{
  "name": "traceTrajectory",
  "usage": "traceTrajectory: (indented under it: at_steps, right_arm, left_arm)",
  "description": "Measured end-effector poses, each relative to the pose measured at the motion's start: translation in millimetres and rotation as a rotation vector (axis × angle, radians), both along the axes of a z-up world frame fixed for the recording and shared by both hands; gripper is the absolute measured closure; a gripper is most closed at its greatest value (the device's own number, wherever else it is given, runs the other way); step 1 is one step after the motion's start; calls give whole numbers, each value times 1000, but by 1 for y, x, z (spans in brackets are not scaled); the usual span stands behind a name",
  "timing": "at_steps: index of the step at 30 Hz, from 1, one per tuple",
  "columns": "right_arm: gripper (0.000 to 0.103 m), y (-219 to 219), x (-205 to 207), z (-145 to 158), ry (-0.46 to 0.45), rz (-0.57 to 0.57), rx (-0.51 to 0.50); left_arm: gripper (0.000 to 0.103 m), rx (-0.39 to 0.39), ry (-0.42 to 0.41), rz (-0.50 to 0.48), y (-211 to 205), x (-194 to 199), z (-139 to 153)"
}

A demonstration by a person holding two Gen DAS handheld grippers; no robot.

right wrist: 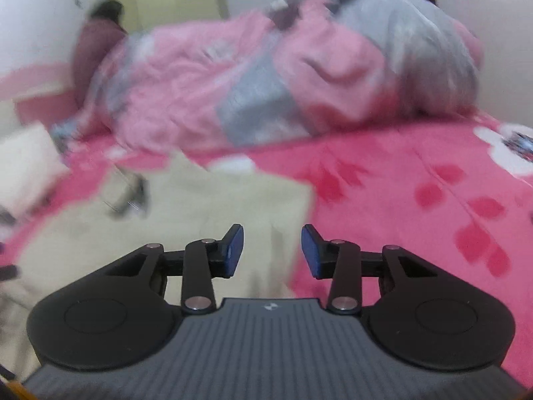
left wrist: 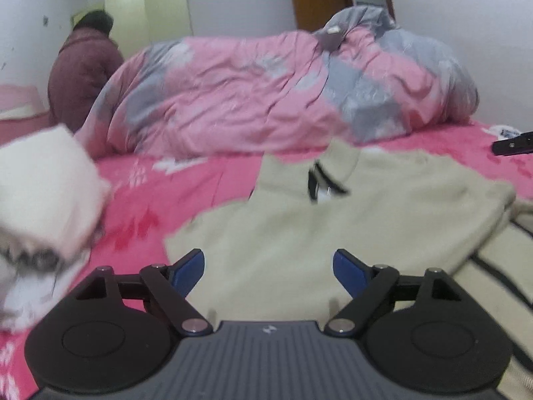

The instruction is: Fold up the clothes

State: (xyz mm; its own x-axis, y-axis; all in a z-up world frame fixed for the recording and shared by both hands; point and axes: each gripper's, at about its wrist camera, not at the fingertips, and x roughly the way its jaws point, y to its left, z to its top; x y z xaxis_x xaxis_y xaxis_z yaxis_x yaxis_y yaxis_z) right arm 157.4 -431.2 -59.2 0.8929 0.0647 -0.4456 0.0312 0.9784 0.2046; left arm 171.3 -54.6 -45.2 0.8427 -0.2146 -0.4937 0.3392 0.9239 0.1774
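A cream sweater point(left wrist: 333, 220) with a dark-trimmed neckline lies spread on the pink floral bedsheet point(left wrist: 160, 200). My left gripper point(left wrist: 268, 271) hovers open over its near part, nothing between the blue pads. In the right wrist view the same cream sweater point(right wrist: 216, 206) lies left and centre, blurred. My right gripper point(right wrist: 272, 251) stands open above the sweater's right edge, where it meets the pink bedsheet point(right wrist: 416, 200). A folded white garment point(left wrist: 43, 193) sits at the left, also seen as a folded white garment point(right wrist: 26, 170) in the right wrist view.
A crumpled pink and grey duvet point(left wrist: 266, 90) fills the back of the bed. A person in a maroon coat point(left wrist: 80, 70) stands beyond it by a pale wardrobe point(left wrist: 150, 10). A dark object point(left wrist: 513, 143) lies at the right edge of the bed.
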Motion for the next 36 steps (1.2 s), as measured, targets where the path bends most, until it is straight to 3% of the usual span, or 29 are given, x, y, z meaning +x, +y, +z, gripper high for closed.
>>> traceTrajectory:
  at_steps: [3,5,8,13,19,21,23,25,28,33,36]
  right_arm:
    - [66,30,15,13,-19,121,-38]
    - [67,55,36,6,24,203,-74]
    - [69,61,46,-2,45,209,-97]
    - [71,70,63,-15,80,219,-136]
    - [71,79,82,-32,120,221,-190]
    - [70,78,86,-39,131,204,-219]
    - [70,73,90,-52,124,198,-215]
    - [71,63,89,-48,116,188,-151]
    - [71,65,87,-50,110,181,-164]
    - [70,67,85,-50,104,181,-175]
    - [70,67,85,-51,99,182,-172]
  left_arm:
    - [23,37,35,-21,-26,28,-4]
    - [32,53,109,-35,-41,51,-19]
    - [26,82,169,-15,-49,73,-52]
    - [26,30,159,-8,-38,73,-52]
    - [29,-49,111,-18,-34,80,-28]
    - [26,-36,168,18,-36,102,-41]
    - [17,-56,236,56,-34,121,-59]
    - [18,-77,239,53,-30,122,-55]
    - [27,-119,241,60,-20,119,-47]
    - [26,-241,189,133,29,105,-29]
    - [25,-248,273,149,47,128,-46]
